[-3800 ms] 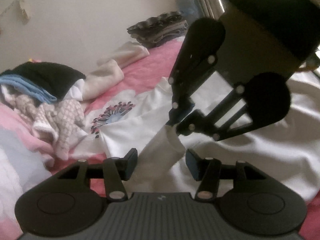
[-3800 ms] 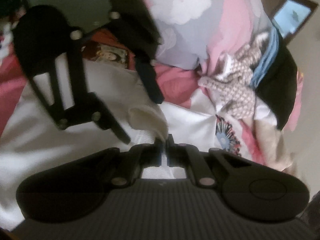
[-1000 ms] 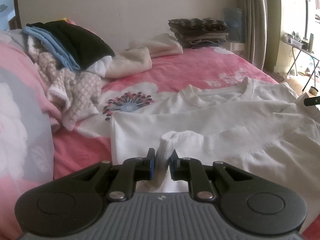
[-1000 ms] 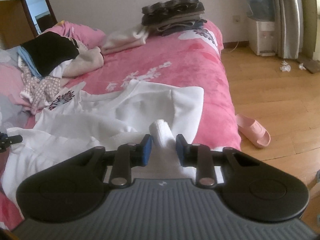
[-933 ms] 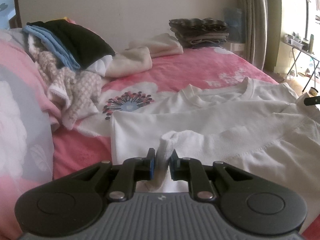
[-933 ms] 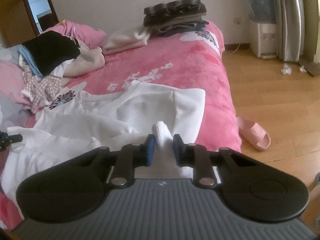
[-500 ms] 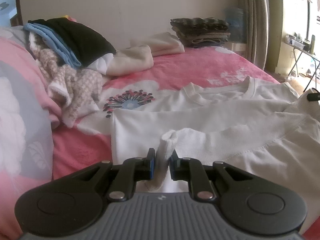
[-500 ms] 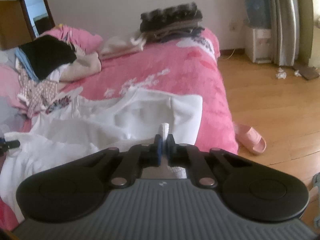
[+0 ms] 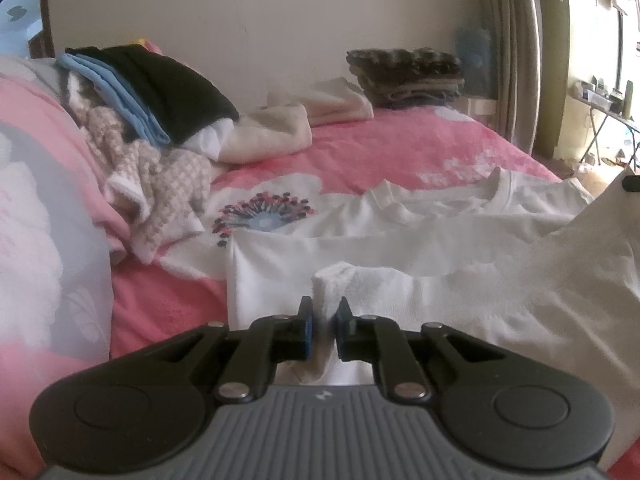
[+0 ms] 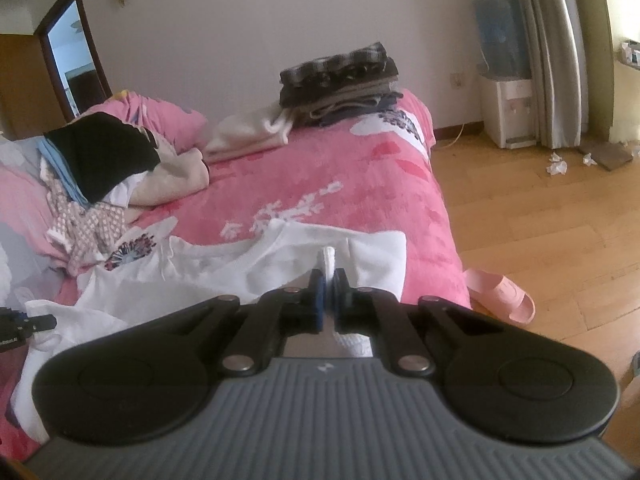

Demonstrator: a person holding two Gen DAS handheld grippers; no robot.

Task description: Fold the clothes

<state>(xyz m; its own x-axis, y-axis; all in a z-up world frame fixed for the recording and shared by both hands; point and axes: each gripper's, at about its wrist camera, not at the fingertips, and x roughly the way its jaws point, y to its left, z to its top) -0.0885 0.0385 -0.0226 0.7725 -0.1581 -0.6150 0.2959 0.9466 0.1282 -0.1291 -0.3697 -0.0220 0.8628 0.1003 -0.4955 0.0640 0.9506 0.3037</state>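
Note:
A white long-sleeved top (image 9: 440, 248) lies spread on the pink bed, its neckline toward the far side. My left gripper (image 9: 324, 314) is shut on a bunched fold of the top's near edge. In the right wrist view the same white top (image 10: 224, 280) stretches leftward across the bed, and my right gripper (image 10: 328, 280) is shut on a thin pinch of its cloth near the bed's right side. The right gripper's tip shows at the far right of the left wrist view, and the left gripper's tip at the far left of the right wrist view.
A heap of unfolded clothes (image 9: 152, 120) with black, blue and checked pieces lies at the left. A stack of folded dark clothes (image 10: 340, 80) and cream garments (image 10: 248, 132) sit at the far end. Wooden floor with a pink slipper (image 10: 500, 292) lies right of the bed.
My right gripper went from open around the cloth to shut on it and rose with it. My left gripper stayed shut on its fold and lifted slightly.

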